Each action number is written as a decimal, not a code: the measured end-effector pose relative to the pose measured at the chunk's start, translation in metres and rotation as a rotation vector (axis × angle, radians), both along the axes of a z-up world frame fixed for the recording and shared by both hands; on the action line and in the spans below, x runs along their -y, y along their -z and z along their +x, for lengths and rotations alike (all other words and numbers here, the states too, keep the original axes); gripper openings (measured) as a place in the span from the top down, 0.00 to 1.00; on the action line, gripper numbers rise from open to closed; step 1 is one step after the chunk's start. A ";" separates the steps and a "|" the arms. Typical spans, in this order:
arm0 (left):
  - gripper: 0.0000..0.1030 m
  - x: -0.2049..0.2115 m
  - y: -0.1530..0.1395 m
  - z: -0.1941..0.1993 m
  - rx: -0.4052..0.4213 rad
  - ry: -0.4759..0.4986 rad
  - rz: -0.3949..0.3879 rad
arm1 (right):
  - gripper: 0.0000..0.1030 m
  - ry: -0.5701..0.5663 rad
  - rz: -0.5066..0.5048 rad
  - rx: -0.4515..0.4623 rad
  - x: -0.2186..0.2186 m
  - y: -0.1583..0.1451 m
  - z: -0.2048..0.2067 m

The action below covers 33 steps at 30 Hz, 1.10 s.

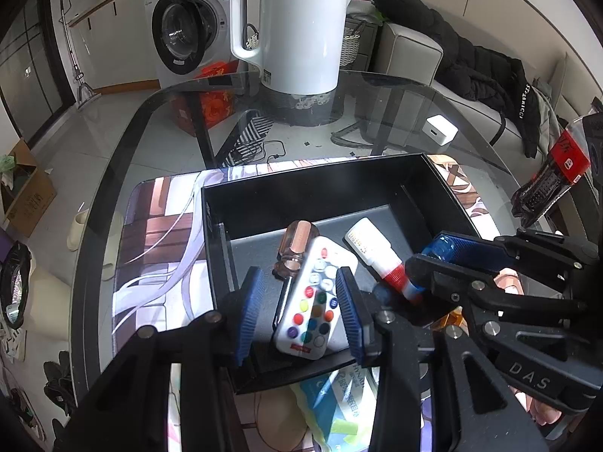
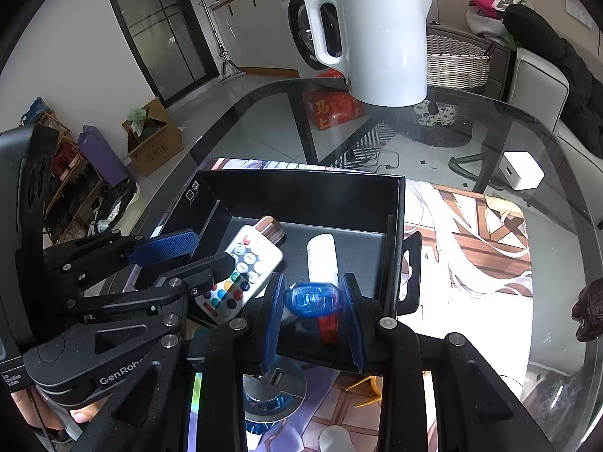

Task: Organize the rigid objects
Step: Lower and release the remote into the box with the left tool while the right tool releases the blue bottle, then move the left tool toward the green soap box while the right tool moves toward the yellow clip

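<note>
A black open box (image 1: 301,192) (image 2: 301,184) sits on a printed mat on the glass table. Inside lie a white remote with coloured buttons (image 1: 314,301) (image 2: 241,278), a screwdriver with a brown handle (image 1: 296,248) (image 2: 271,228), and a white glue bottle with a red and blue cap (image 1: 373,254) (image 2: 322,260). My left gripper (image 1: 299,310) is open, its pads on either side of the remote. My right gripper (image 2: 312,312) is open around the bottle's blue cap (image 2: 311,299), at the box's near edge.
A white kettle (image 1: 301,30) (image 2: 380,41) stands at the table's far side. A white charger cube (image 1: 439,130) (image 2: 522,169) lies at the right. A packaged item (image 1: 554,173) is at the far right. A tissue pack (image 1: 339,406) lies in front of the box.
</note>
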<state>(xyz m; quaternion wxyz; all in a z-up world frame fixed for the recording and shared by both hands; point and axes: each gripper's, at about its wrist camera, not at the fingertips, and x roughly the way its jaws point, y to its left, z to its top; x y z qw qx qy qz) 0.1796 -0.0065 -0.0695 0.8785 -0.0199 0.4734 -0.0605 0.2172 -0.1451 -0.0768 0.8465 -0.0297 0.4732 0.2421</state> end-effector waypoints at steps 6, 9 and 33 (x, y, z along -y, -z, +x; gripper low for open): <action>0.62 0.001 -0.001 0.000 0.002 0.002 0.004 | 0.71 0.000 0.004 0.002 0.001 -0.001 -0.002; 0.62 0.001 -0.001 -0.001 0.003 0.001 0.004 | 0.71 -0.001 0.005 0.002 0.002 -0.002 -0.002; 0.52 -0.011 -0.032 -0.039 0.058 0.000 -0.052 | 0.71 0.057 0.057 0.072 0.055 -0.035 -0.026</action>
